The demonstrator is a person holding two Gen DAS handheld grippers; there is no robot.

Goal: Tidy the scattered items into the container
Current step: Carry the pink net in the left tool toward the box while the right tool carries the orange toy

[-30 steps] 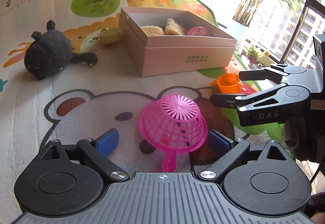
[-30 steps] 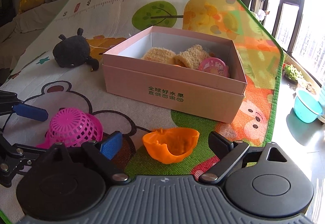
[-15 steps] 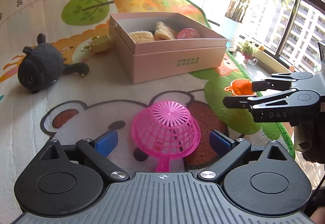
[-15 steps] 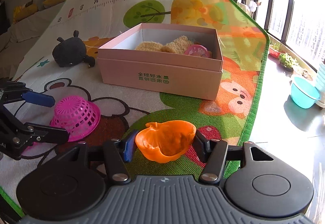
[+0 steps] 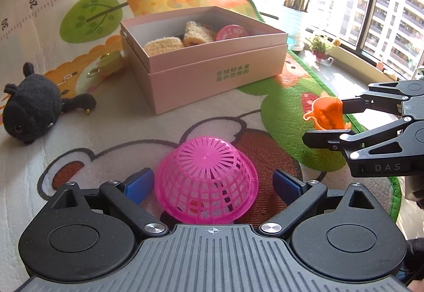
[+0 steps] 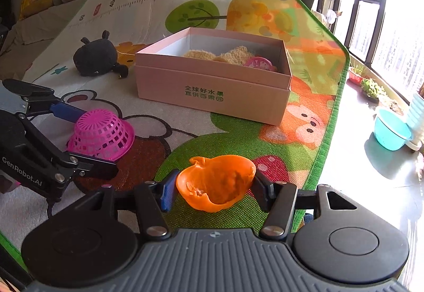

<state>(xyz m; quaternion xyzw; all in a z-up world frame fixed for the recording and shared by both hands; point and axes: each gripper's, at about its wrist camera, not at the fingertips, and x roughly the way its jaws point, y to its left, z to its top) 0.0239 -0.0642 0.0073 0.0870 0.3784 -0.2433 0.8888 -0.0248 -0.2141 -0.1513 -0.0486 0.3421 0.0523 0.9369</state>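
Right wrist view: we see the right gripper point(image 6: 213, 190) clamped on the orange cup point(image 6: 216, 182), both pads pressed to its sides, cup tipped with its mouth toward the camera, over the green part of the play mat point(image 6: 238, 138). We also see it from the left wrist view, cup held off the mat near the mat's edge. The left gripper point(image 5: 212, 182) has its jaws wide, blue pads either side of the upside-down pink basket point(image 5: 206, 173), not touching it; the basket sits on the mat. The pink box point(image 6: 212, 85) stands open beyond both, well apart from the cup, with two tan plush pieces point(image 5: 180, 39) and a pink round toy point(image 5: 232, 32) inside. A black plush toy point(image 5: 29, 114) lies on the mat left of the box
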